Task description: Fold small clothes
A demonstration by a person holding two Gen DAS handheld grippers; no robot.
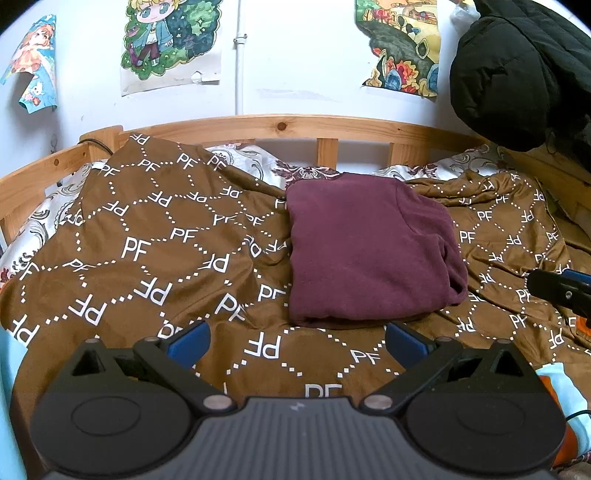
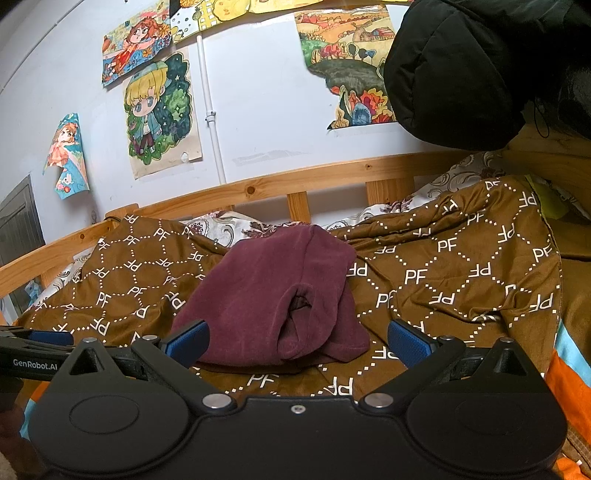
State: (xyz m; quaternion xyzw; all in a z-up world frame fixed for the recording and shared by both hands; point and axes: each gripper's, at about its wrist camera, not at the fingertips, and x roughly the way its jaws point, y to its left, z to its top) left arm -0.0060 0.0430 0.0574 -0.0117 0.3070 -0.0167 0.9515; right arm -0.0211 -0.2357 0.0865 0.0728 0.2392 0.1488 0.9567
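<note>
Maroon garment [image 1: 369, 251] already lies folded into a compact bundle on the brown blanket [image 1: 147, 258], so with my left gripper [image 1: 295, 341] and right gripper [image 2: 297, 343] both spread and empty, I judge little remains beyond tidying.

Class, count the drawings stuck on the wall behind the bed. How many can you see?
5, in the right wrist view: curled one far left, red-haired figure, blond figure, yellow one along the top, landscape. The black coat may hide more.
</note>
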